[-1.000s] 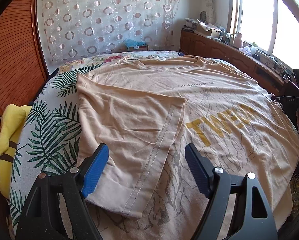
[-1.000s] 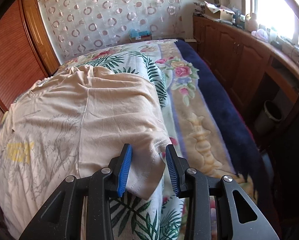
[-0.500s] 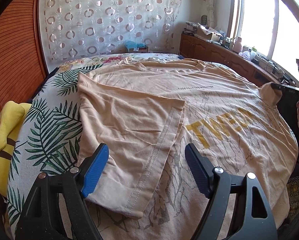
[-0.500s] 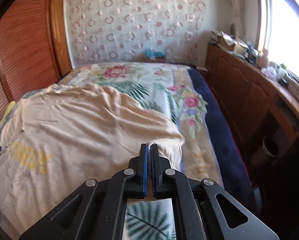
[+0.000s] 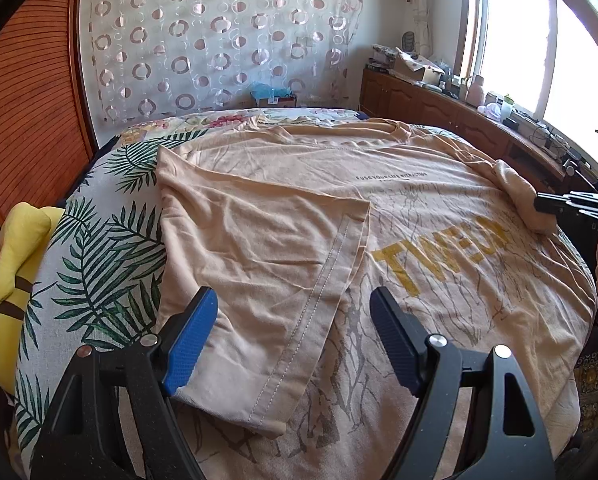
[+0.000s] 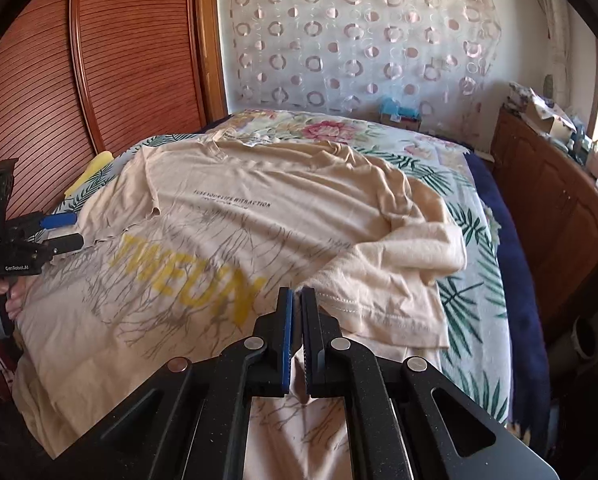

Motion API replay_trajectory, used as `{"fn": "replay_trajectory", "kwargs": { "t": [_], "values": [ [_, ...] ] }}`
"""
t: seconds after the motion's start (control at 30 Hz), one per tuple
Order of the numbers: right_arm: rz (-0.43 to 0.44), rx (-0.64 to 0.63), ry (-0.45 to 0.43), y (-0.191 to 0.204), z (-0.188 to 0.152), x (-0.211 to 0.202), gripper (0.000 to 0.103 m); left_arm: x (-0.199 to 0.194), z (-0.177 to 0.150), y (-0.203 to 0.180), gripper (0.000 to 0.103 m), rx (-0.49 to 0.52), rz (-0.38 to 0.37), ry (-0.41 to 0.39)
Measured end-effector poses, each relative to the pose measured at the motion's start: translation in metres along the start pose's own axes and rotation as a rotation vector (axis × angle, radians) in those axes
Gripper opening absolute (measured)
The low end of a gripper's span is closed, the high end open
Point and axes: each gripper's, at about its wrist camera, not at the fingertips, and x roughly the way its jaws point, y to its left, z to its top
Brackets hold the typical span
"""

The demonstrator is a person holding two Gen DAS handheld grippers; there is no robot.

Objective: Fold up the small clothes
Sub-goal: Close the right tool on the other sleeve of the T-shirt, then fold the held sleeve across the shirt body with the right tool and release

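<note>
Lifted since a second ago, the right-side sleeve of the beige cotton T-shirt with yellow lettering (image 6: 227, 216) now rides up over the chest print. That shirt lies spread across the leaf-and-flower patterned bedspread (image 5: 95, 240), its left sleeve (image 5: 259, 264) already folded inward. Beside the bed runs a brown wooden cabinet (image 6: 555, 208). The black right gripper with blue pads (image 6: 295, 300) is clamped on the right sleeve (image 6: 379, 280). The left gripper (image 5: 293, 312) hangs wide apart above the folded sleeve.
</note>
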Motion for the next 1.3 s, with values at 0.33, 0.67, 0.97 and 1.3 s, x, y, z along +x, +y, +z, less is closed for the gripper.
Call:
{"fn": "replay_trajectory", "kwargs": {
  "t": [0.33, 0.67, 0.97, 1.3],
  "values": [
    [-0.060, 0.094, -0.083, -0.020, -0.005, -0.036, 0.055, 0.000, 0.000, 0.000, 0.079, 0.002, 0.002, -0.001],
    [-0.123, 0.221, 0.108, -0.061, -0.013, 0.023, 0.055, 0.000, 0.000, 0.000, 0.079, 0.001, 0.000, -0.001],
    [-0.153, 0.133, 0.075, -0.041, 0.005, 0.019, 0.008, 0.000, 0.001, -0.002, 0.079, 0.005, 0.001, -0.002],
    [-0.104, 0.054, -0.056, 0.002, 0.052, -0.005, 0.005, 0.001, 0.001, -0.003, 0.079, 0.006, -0.001, 0.000]
  ]
}}
